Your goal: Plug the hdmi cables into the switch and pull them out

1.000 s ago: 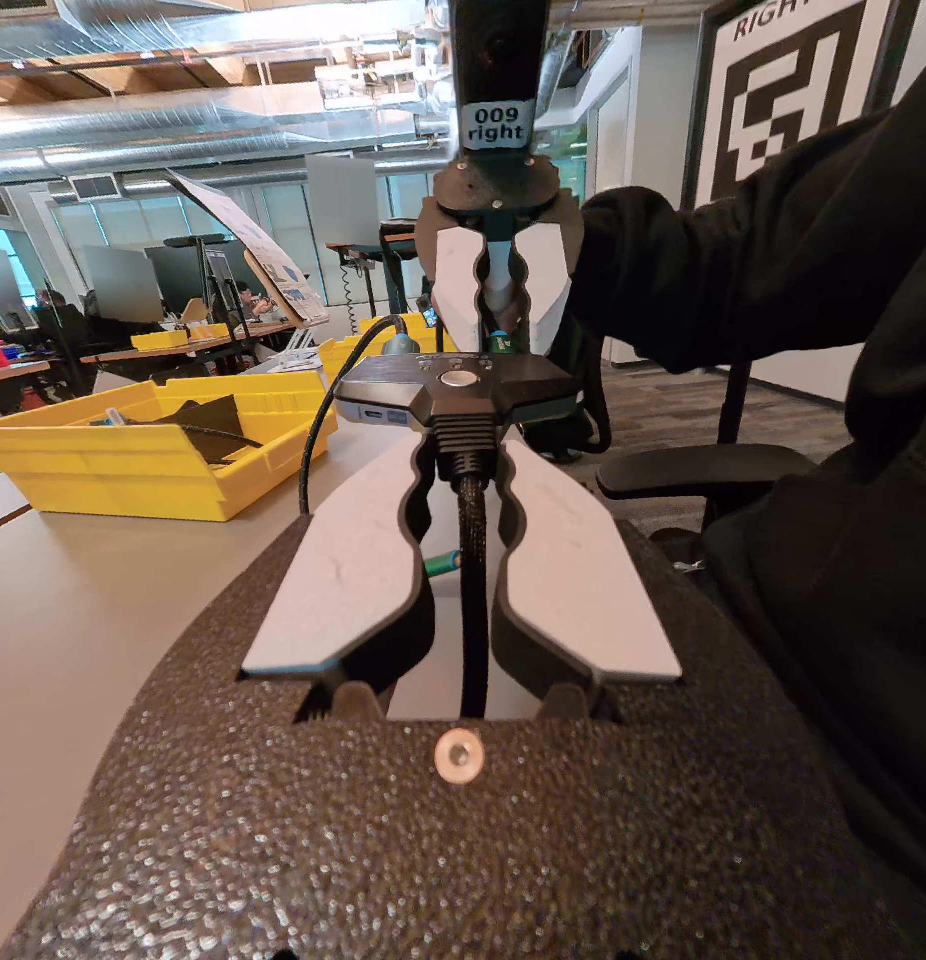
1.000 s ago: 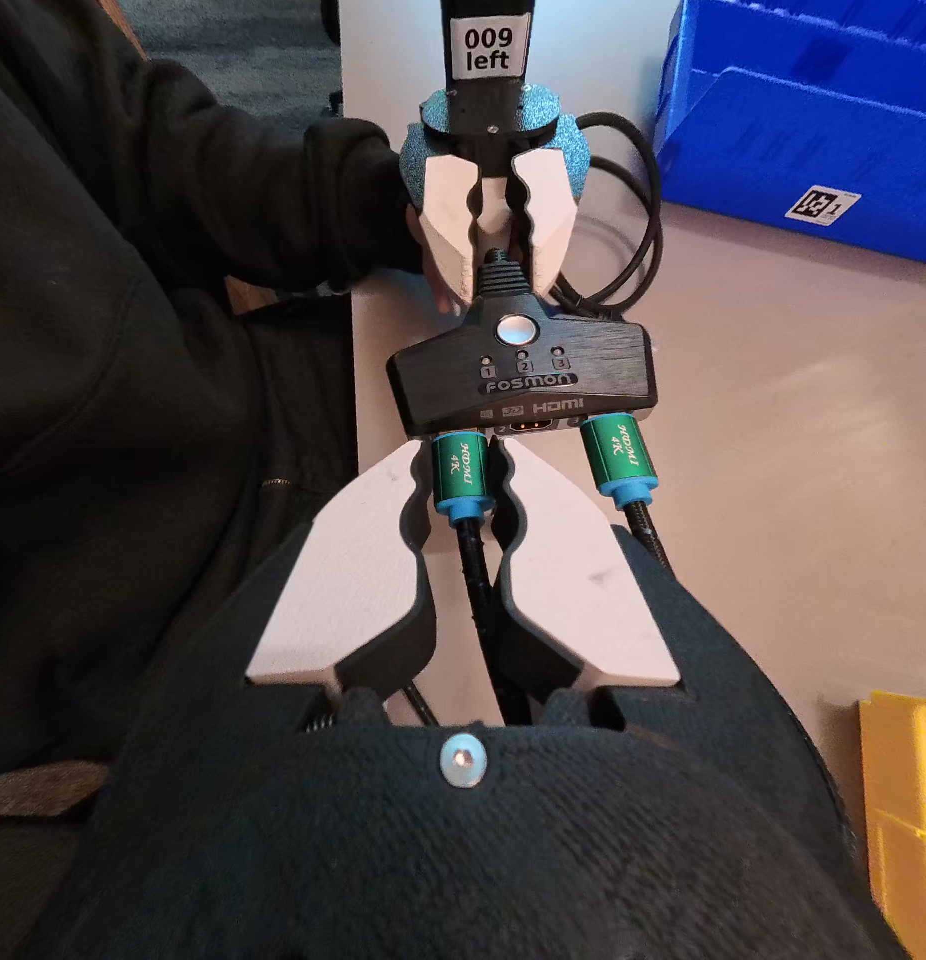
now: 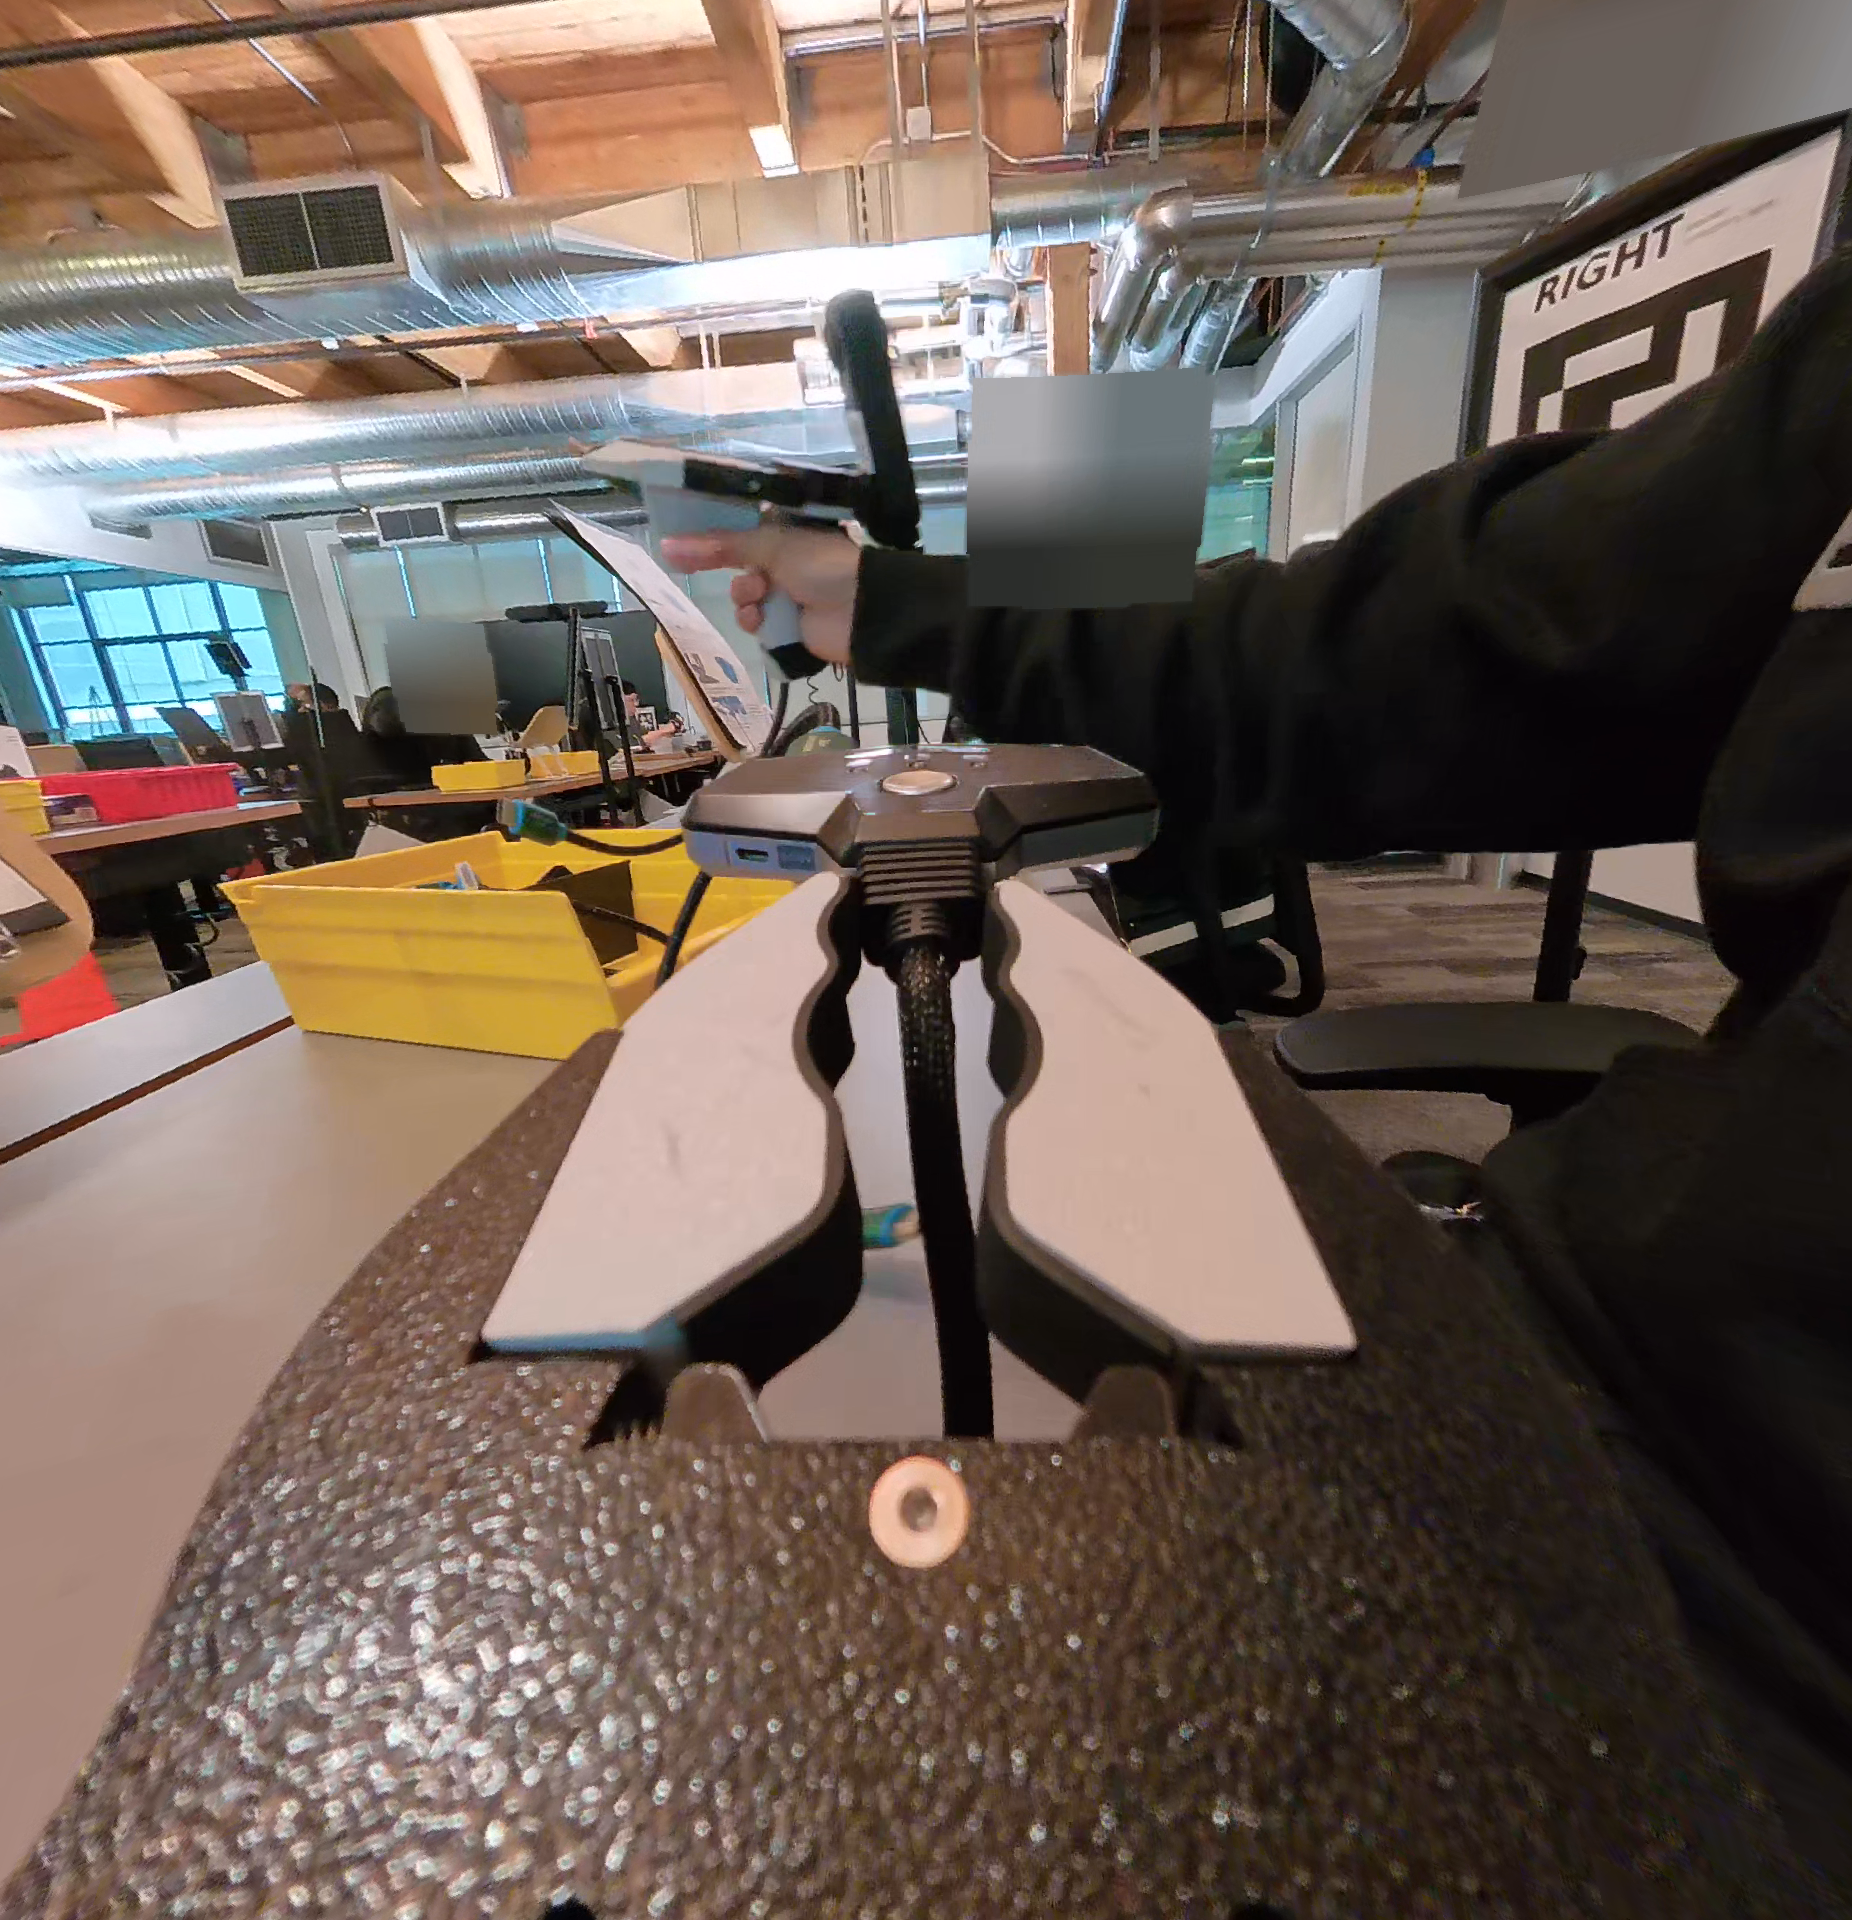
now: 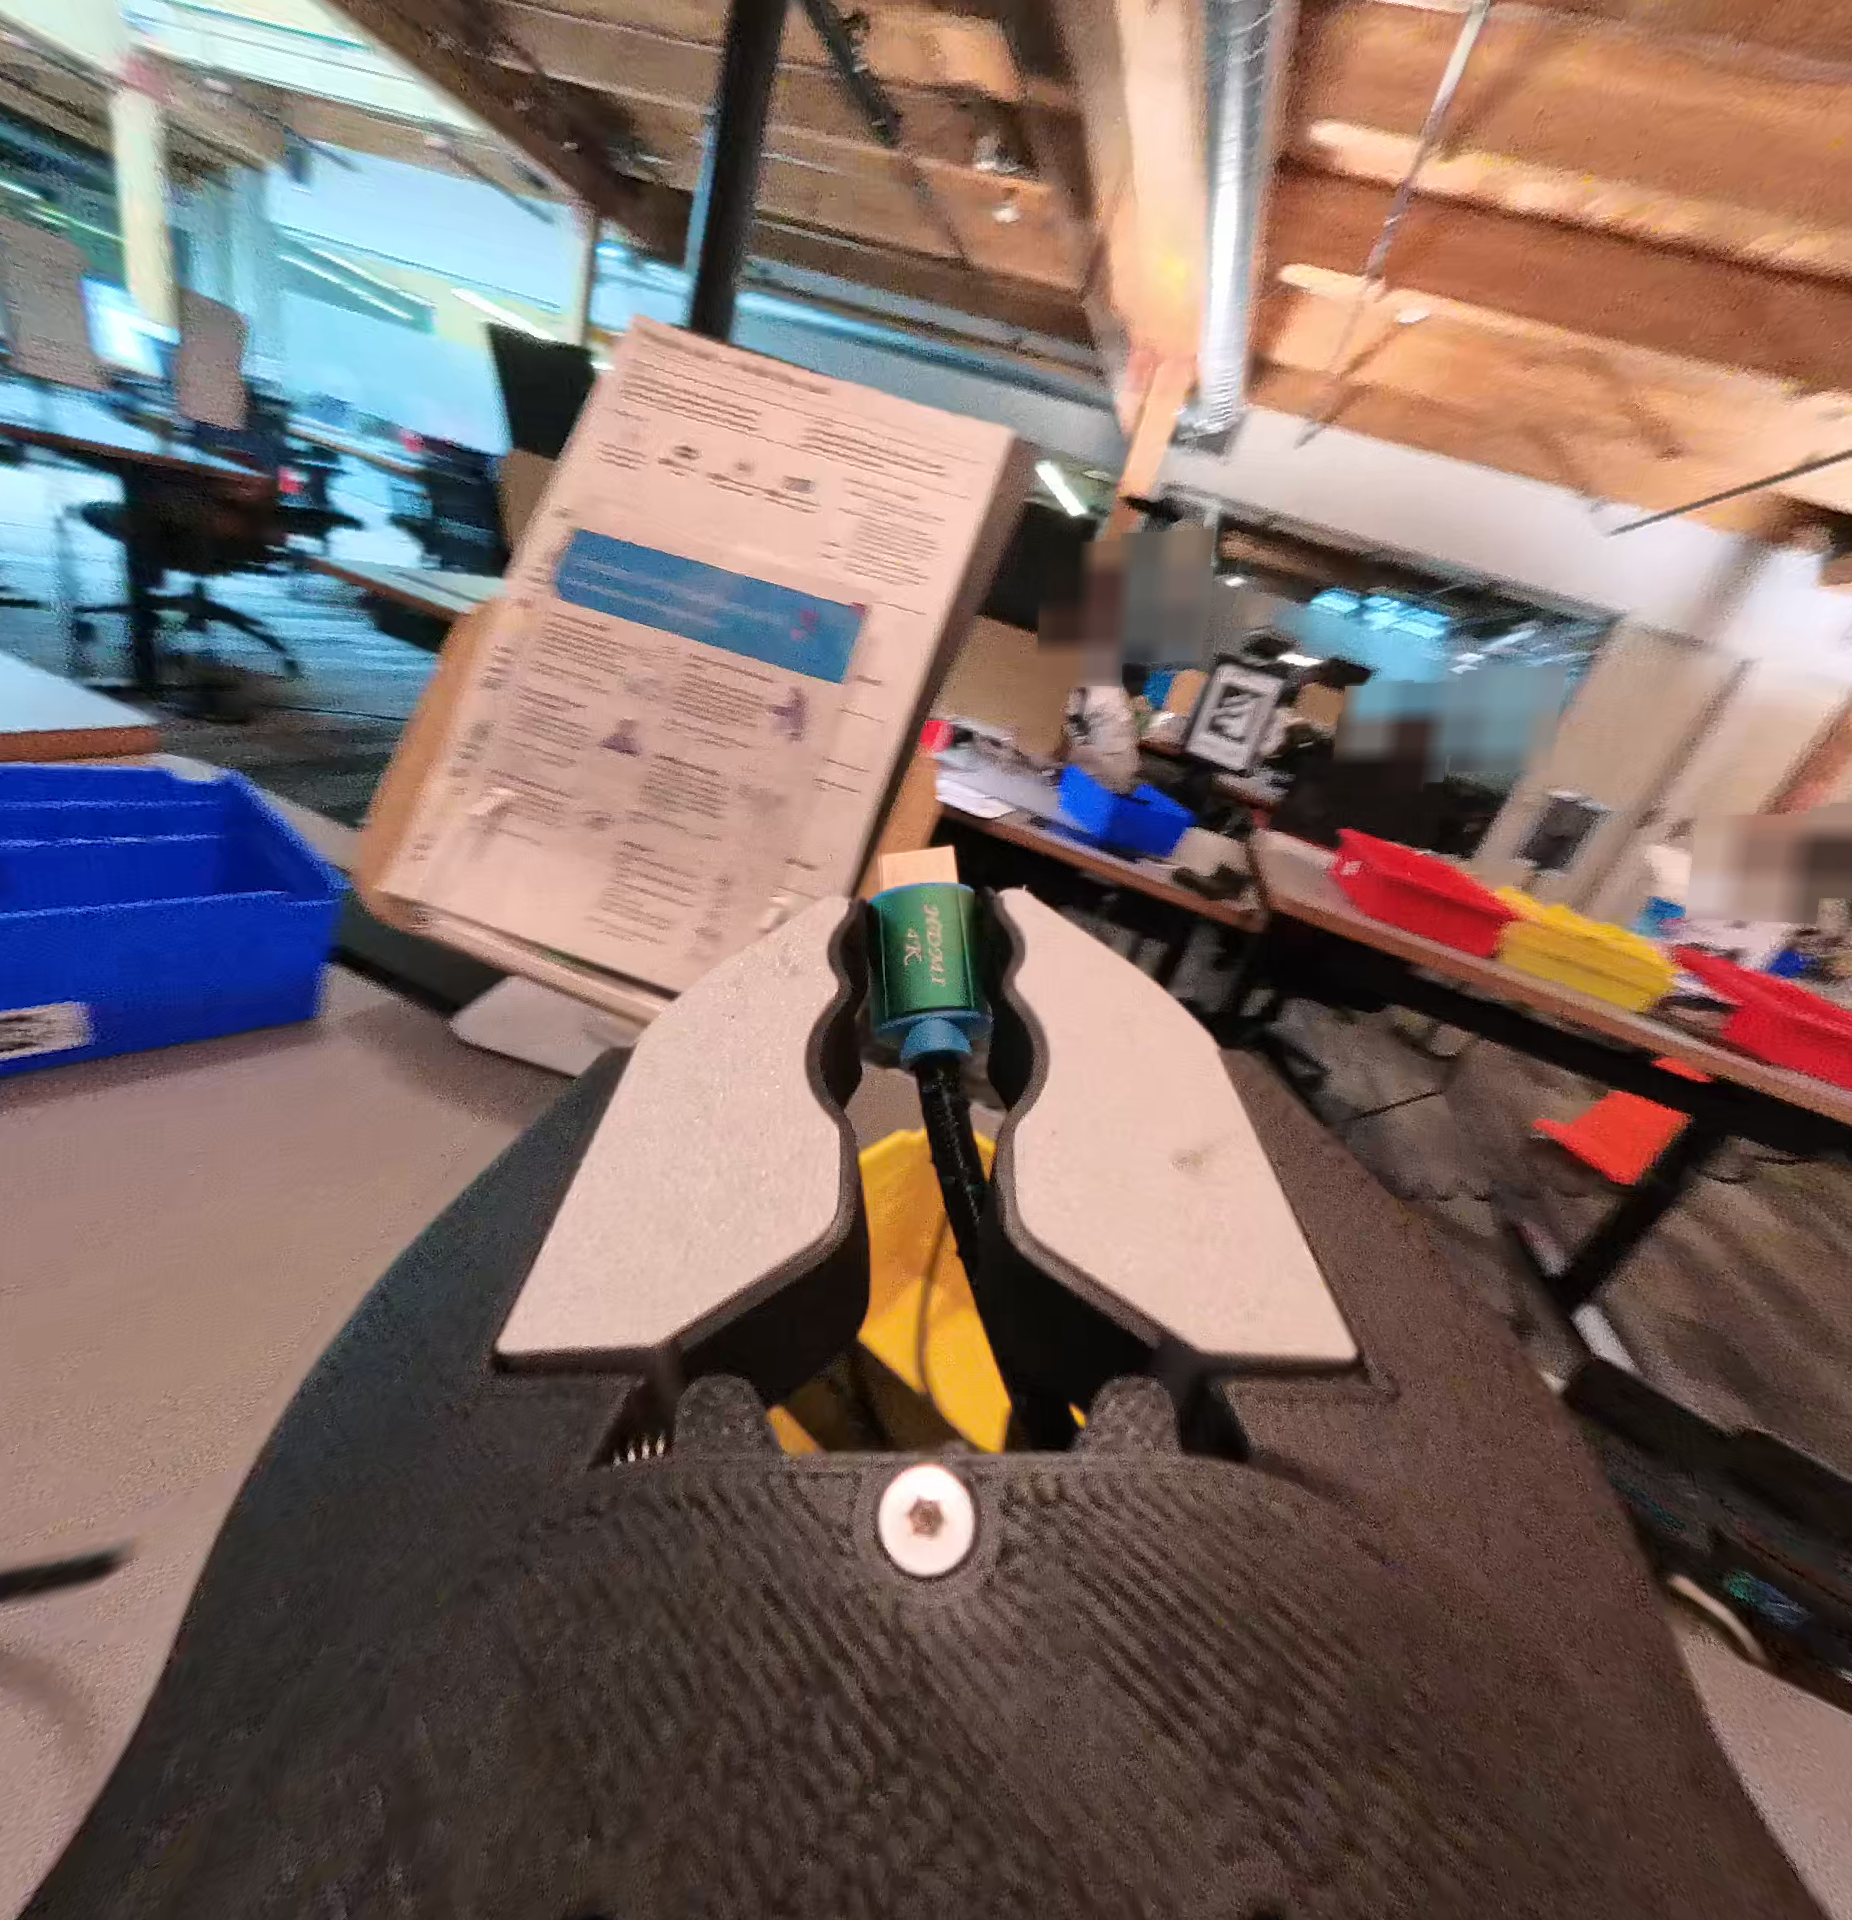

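Observation:
My left gripper (image 3: 917, 899) is shut on the ribbed cable boot of the black HDMI switch (image 3: 922, 800) and holds it level above the table; the switch's braided cable (image 3: 943, 1195) runs back between the fingers. My right gripper (image 4: 922, 935) is shut on a green HDMI plug (image 4: 922, 971), whose gold tip is bare and points up into the room. In the left wrist view the right gripper (image 3: 631, 468) is raised, above and behind the switch, held by a hand. A green-blue plug end (image 3: 826, 740) shows behind the switch. Another green plug (image 3: 532, 826) shows over the yellow bin.
A yellow bin (image 3: 434, 956) stands on the grey table (image 3: 174, 1195) left of the switch. A blue bin (image 4: 122, 904) and a propped instruction board (image 4: 693, 665) are in the right wrist view. A person's black sleeve (image 3: 1421, 644) and a chair armrest (image 3: 1473, 1049) are on the right.
My right gripper has pulled the green plug out of the switch and swung it up and away. The left gripper still holds the switch by its cable boot.

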`<state>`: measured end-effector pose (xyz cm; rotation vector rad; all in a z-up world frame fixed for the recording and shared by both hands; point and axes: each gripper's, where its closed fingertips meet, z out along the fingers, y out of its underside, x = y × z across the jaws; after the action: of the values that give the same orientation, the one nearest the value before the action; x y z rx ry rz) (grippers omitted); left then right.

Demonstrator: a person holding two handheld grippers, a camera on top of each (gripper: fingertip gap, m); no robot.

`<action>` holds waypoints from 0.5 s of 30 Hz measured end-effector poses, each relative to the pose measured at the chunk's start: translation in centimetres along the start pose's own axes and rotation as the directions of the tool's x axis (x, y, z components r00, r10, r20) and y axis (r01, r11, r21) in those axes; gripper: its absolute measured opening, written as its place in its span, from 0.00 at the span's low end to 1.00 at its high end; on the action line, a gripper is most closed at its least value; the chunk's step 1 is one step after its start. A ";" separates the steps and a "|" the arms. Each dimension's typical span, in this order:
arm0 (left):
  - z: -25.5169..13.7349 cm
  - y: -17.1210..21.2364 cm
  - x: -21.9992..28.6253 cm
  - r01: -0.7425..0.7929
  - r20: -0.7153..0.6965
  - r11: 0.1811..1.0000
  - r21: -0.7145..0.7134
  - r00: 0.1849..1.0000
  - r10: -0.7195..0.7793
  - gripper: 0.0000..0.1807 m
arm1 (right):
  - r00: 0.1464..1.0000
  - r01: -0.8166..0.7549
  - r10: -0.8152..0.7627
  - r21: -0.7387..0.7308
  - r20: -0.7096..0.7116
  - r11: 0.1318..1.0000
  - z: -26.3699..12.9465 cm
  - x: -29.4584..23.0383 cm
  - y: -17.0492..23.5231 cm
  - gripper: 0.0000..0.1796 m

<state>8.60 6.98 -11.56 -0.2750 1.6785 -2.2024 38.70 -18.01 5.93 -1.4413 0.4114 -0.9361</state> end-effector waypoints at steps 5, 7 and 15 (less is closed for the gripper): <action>0.1 0.3 0.1 0.009 -0.016 1.000 -0.001 1.000 -0.009 0.12 | 0.996 -0.031 0.027 -0.049 -0.087 0.998 2.7 1.4 4.3 0.12; 0.1 0.3 0.1 0.011 -0.018 1.000 -0.002 1.000 -0.011 0.12 | 0.994 -0.110 0.110 -0.094 -0.007 0.989 4.2 -0.2 5.8 0.12; 0.1 0.4 0.1 0.018 -0.021 1.000 -0.001 1.000 -0.018 0.12 | 0.942 -0.248 0.335 -0.680 -0.004 0.690 5.6 -3.6 17.3 0.12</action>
<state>8.57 6.77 -11.97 -0.2686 1.6940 -2.2252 45.75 -13.97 -10.67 -2.0030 0.9340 -0.4280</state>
